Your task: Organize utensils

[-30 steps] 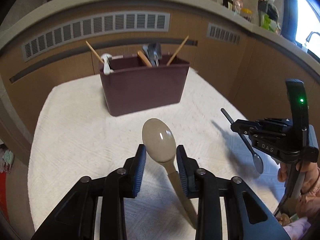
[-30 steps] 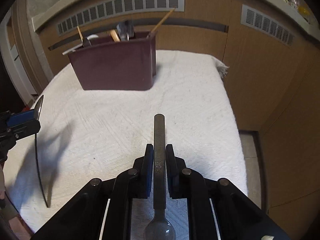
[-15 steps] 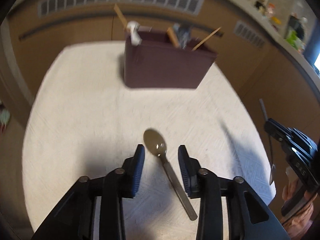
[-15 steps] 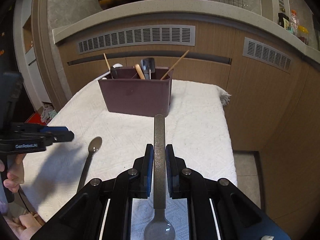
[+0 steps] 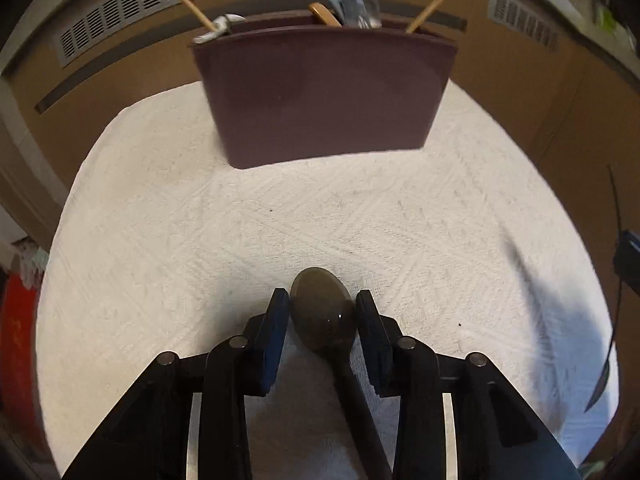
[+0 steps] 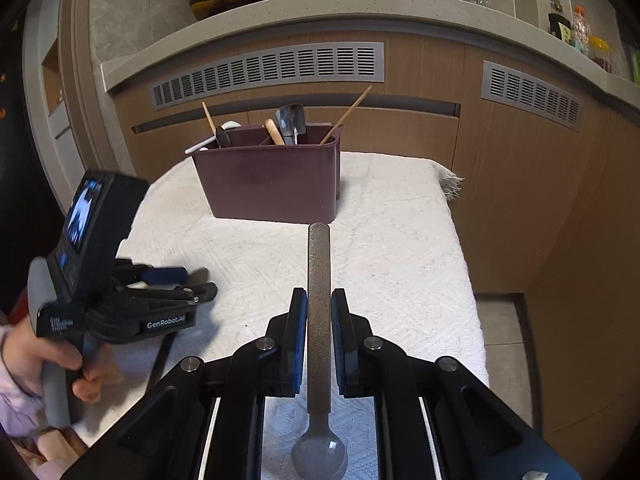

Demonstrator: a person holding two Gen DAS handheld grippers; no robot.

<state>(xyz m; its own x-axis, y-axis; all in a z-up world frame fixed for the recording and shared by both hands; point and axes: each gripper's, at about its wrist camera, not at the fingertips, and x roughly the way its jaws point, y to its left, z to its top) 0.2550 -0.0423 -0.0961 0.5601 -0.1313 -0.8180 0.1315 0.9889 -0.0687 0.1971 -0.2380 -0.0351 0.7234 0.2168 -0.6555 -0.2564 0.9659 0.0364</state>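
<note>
The cabinets (image 6: 500,184) with their grey vents (image 6: 272,68) fill the background from 9 to 3 o'clock in both wrist views. Below them the tabletop (image 5: 200,240), under a white textured cloth (image 6: 400,248), takes up the middle of each view.

The maroon caddy (image 5: 324,96) stands upright on the cloth at 12 o'clock from the left gripper and at about 11 o'clock from the right gripper. Utensils stick up out of it: chopsticks (image 6: 348,114) leaning out at its ends, a wooden handle (image 6: 274,131), a metal scoop (image 6: 292,120) and a white spoon (image 6: 218,136) hanging over its left rim.

The left gripper (image 5: 322,312) points steeply down at the cloth at 6 o'clock in its own view, and in the right wrist view it sits at 9 o'clock, held by a hand (image 6: 48,364) in a pink sleeve (image 6: 12,392). Its jaws stand spread on either side of the bowl of a spoon (image 5: 322,312), and have just been closing a little. The blur leaves it unclear whether the pads touch the bowl. The spoon's handle runs back toward 6 o'clock.

The right gripper (image 6: 319,320) has its jaws pressed onto the handle of a second spoon (image 6: 319,292), pinching it. The handle points to 12 o'clock toward the caddy, and the bowl lies back at 6 o'clock.
</note>
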